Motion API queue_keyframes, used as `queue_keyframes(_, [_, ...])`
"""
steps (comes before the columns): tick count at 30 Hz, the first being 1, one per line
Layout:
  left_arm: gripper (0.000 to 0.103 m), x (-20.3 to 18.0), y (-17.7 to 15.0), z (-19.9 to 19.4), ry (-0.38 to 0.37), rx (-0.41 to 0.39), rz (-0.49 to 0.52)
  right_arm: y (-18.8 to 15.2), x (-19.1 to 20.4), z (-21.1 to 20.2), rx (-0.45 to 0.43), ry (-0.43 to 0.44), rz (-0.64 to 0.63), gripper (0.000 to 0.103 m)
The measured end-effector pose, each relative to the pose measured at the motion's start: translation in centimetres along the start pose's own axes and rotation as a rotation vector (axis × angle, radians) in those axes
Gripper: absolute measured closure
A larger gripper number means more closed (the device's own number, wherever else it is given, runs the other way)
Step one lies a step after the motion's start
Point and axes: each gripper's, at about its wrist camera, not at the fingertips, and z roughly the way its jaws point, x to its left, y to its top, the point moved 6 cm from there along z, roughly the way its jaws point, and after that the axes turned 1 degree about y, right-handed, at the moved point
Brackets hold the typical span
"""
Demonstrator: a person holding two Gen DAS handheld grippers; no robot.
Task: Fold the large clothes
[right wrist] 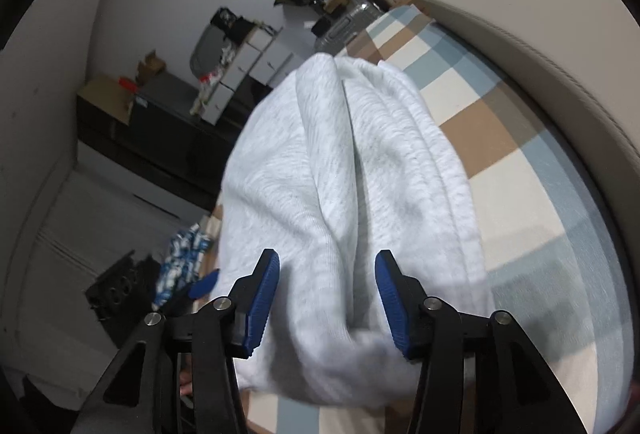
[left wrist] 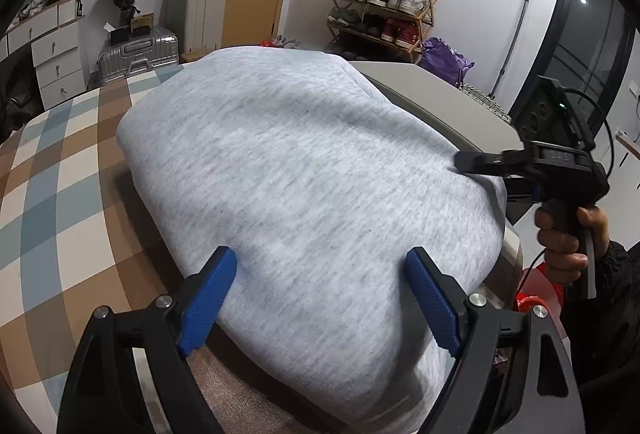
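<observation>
On the bed's checked cover (left wrist: 60, 169) lies one grey garment (left wrist: 304, 169), folded into a thick, rounded bundle; its far right part overlaps the pale padded bed edge (left wrist: 440, 89). In the right wrist view the same garment shows as several stacked layers with a deep crease running away from the camera, the checked cover to its right.

Two grippers are in view. The left gripper (left wrist: 320, 298) stands wide open, its two blue pads to either side of the garment's near edge, with cloth seen between them; neither pad visibly presses the fabric. The right gripper (right wrist: 326, 304) is partly open, with the bundled end of the garment between its blue pads; the picture is blurred there, and the cloth seems to bulge against the right-hand pad while a narrow gap shows at the left-hand one, so no firm grip can be told. From the left wrist view this gripper's black tip rests at the garment's right edge, and one hand (left wrist: 568, 242) in a dark sleeve grips its handle.

Against the far wall stand two suitcases, one cream and upright (left wrist: 198, 9), one silver and lying flat (left wrist: 138, 51), one white chest of drawers (left wrist: 56, 53), one wooden shoe rack (left wrist: 384, 1) with three loaded shelves, and one purple bag (left wrist: 444, 59).
</observation>
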Motion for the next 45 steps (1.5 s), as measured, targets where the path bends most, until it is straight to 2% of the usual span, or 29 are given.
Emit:
queue_keyframes(1, [0.02, 0.1, -0.2, -0.1, -0.001, -0.001, -0.001, 0.1, 0.2, 0.8, 0.017, -0.035, -0.024, 0.083])
queue_keyframes(2, [0.02, 0.1, -0.2, -0.1, -0.001, -0.001, -0.002, 0.2, 0.6, 1.1, 0.017, -0.059, -0.058, 0.094])
queue_keyframes(4, [0.019, 0.4, -0.3, -0.4, 0.015, 0.006, -0.021, 0.7, 2.6, 1.0, -0.01, -0.087, -0.123, 0.094])
queue_keyframes(5, [0.019, 0.6, -0.4, -0.8, 0.015, 0.014, -0.05, 1.1, 3.6, 0.1, -0.047, -0.062, -0.138, 0.094])
queue_keyframes(7, [0.02, 0.5, -0.5, -1.8, -0.005, 0.007, -0.082, 2.1, 5.7, -2.3, -0.14, 0.057, -0.136, 0.095])
queue_keyframes(8, [0.02, 0.2, -0.6, -2.6, -0.015, -0.008, -0.074, 2.5, 5.8, -2.9, -0.175, 0.062, -0.124, 0.096])
queue_keyframes(11, [0.02, -1.8, -1.9, -3.3, -0.043, 0.012, 0.004, 3.1, 2.6, -1.9, -0.186, -0.024, -0.014, 0.098])
queue_keyframes(13, [0.02, -2.8, -2.8, -3.3, -0.031, 0.03, 0.056, 2.8, -1.5, -0.9, -0.164, -0.169, 0.107, 0.096])
queue_keyframes(14, [0.02, -3.0, -3.1, -3.2, -0.013, 0.042, 0.077, 2.5, -2.5, -0.8, -0.157, -0.183, 0.14, 0.096])
queue_keyframes(15, [0.02, -3.2, -3.5, -3.2, 0.012, 0.053, 0.088, 2.0, -2.7, -1.3, -0.167, -0.138, 0.158, 0.095])
queue_keyframes(17, [0.02, -3.0, -3.8, -3.2, 0.019, 0.055, 0.075, 1.5, -2.1, -2.6, -0.203, -0.103, 0.141, 0.082])
queue_keyframes(18, [0.02, -2.8, -3.8, -3.2, 0.005, 0.053, 0.058, 1.1, -1.7, -3.5, -0.22, -0.108, 0.117, 0.061])
queue_keyframes(19, [0.02, -2.6, -3.9, -3.0, -0.022, 0.051, 0.037, 0.6, -1.2, -4.3, -0.228, -0.115, 0.086, 0.046])
queue_keyframes(21, [0.02, -1.9, -3.9, -2.8, -0.066, 0.033, -0.017, -0.1, -0.5, -4.8, -0.204, -0.12, 0.022, 0.046])
queue_keyframes(23, [0.02, -0.5, -3.5, -3.6, -0.145, -0.007, -0.132, -0.2, -0.7, -4.9, -0.183, -0.14, -0.002, 0.046])
queue_keyframes(24, [0.02, 0.8, -3.1, -4.1, -0.199, -0.035, -0.229, -0.2, -0.5, -4.7, -0.169, -0.143, -0.007, 0.046])
queue_keyframes(27, [0.02, 3.7, -2.9, -5.2, -0.208, -0.086, -0.378, 0.3, 0.4, -4.5, -0.162, -0.15, -0.03, 0.046])
queue_keyframes(29, [0.02, 4.4, -3.0, -5.4, -0.177, -0.091, -0.383, 1.0, 1.2, -3.8, -0.143, -0.133, -0.064, 0.045])
queue_keyframes(30, [0.02, 4.6, -3.2, -5.4, -0.158, -0.092, -0.383, 1.0, 1.5, -3.4, -0.129, -0.112, -0.075, 0.039])
queue_keyframes(33, [0.02, 4.7, -3.8, -4.5, -0.15, -0.062, -0.415, 0.8, 2.0, -0.4, -0.048, 0.011, -0.085, 0.037])
queue_keyframes(34, [0.02, 4.9, -3.8, -4.1, -0.146, -0.053, -0.425, 0.3, 1.7, 1.1, -0.001, 0.016, -0.074, 0.042])
queue_keyframes(36, [0.02, 5.3, -3.5, -3.6, -0.114, -0.039, -0.437, -1.0, 1.2, 2.9, 0.054, -0.074, -0.076, 0.049])
queue_keyframes(37, [0.02, 5.4, -3.3, -3.7, -0.105, -0.043, -0.437, -1.9, 1.7, 3.5, 0.071, -0.08, -0.092, 0.05])
queue_keyframes(40, [0.02, 5.9, -2.9, -4.8, -0.073, -0.07, -0.413, -5.1, 3.6, 3.5, 0.116, -0.051, -0.088, 0.052])
queue_keyframes(43, [0.02, 6.5, -2.7, -5.4, -0.037, -0.073, -0.388, -8.4, 5.3, 3.5, 0.199, -0.006, -0.108, 0.058])
queue_keyframes(45, [0.02, 6.5, -2.7, -5.2, -0.018, -0.063, -0.365, -8.9, 5.7, 2.8, 0.198, -0.007, -0.112, 0.058])
